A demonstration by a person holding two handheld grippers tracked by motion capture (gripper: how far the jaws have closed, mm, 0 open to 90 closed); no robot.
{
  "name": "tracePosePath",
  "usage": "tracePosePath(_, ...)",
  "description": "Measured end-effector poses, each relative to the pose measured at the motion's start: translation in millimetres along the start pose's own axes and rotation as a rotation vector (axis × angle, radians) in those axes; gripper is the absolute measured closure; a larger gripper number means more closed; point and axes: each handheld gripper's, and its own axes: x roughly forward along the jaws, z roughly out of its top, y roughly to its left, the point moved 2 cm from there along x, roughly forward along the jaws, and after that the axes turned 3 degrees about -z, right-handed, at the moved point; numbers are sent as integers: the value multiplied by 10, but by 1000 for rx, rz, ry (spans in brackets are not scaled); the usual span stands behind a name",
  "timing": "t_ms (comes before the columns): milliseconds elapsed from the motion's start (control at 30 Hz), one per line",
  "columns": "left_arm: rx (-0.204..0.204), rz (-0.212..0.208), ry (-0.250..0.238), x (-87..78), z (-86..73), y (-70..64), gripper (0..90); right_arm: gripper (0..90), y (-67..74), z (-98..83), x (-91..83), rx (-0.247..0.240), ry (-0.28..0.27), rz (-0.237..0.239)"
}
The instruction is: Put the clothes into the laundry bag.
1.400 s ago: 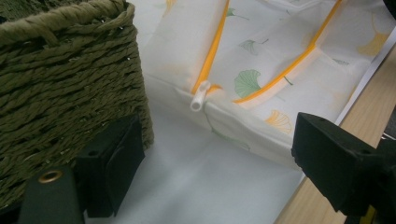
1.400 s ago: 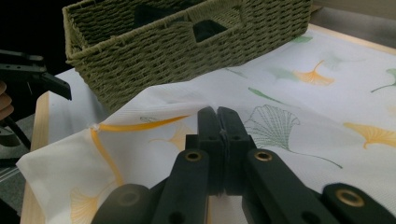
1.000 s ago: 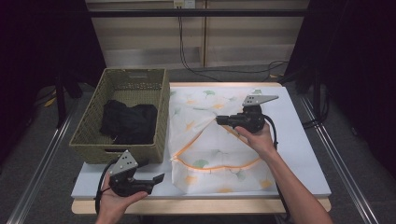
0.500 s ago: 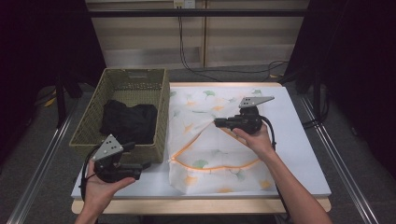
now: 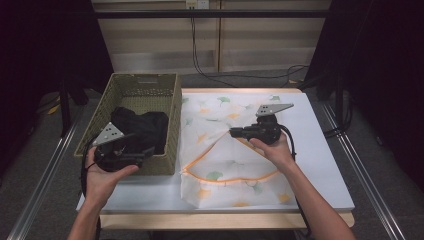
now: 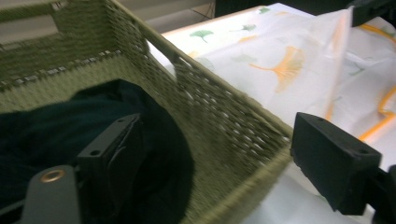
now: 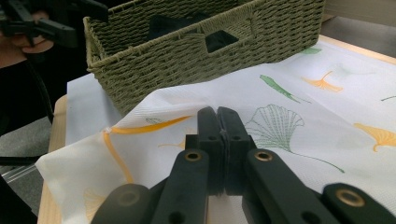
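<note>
A white bag (image 5: 235,170) printed with ginkgo leaves and edged in orange lies on the table. My right gripper (image 5: 234,132) is shut on the bag's upper layer and holds it raised, so the orange-edged mouth gapes. In the right gripper view the jaws (image 7: 217,116) press together on the cloth (image 7: 289,107). A woven green basket (image 5: 142,76) stands to the left with a black garment (image 5: 142,127) inside. My left gripper (image 5: 147,152) hovers open over the basket's near right corner. Its jaws (image 6: 219,154) stand wide apart with nothing between them, one over the garment (image 6: 60,121) and one outside the basket wall (image 6: 224,107).
The white table top (image 5: 320,150) has bare room right of the bag and in front of the basket. Metal rails (image 5: 367,185) run along the floor on both sides. Cables (image 5: 200,50) hang at the back panel. My left gripper (image 7: 42,25) is at the far left of the right gripper view.
My left gripper has risen from the table's front left edge and moved away from the person to over the basket's near corner. The right gripper and the bag have stayed put.
</note>
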Motion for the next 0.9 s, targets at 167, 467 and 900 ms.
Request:
tracePosePath(167, -18, 19, 47, 104, 79, 150, 195, 894, -15, -3, -22, 5, -1, 2)
tracePosePath(467, -14, 50, 102, 311, 300, 328, 157, 894, -20, -2, -21, 4, 0, 2)
tracePosePath(900, -25, 100, 271, 611, 460, 709, 111, 893, -14, -20, 29, 6, 14, 13)
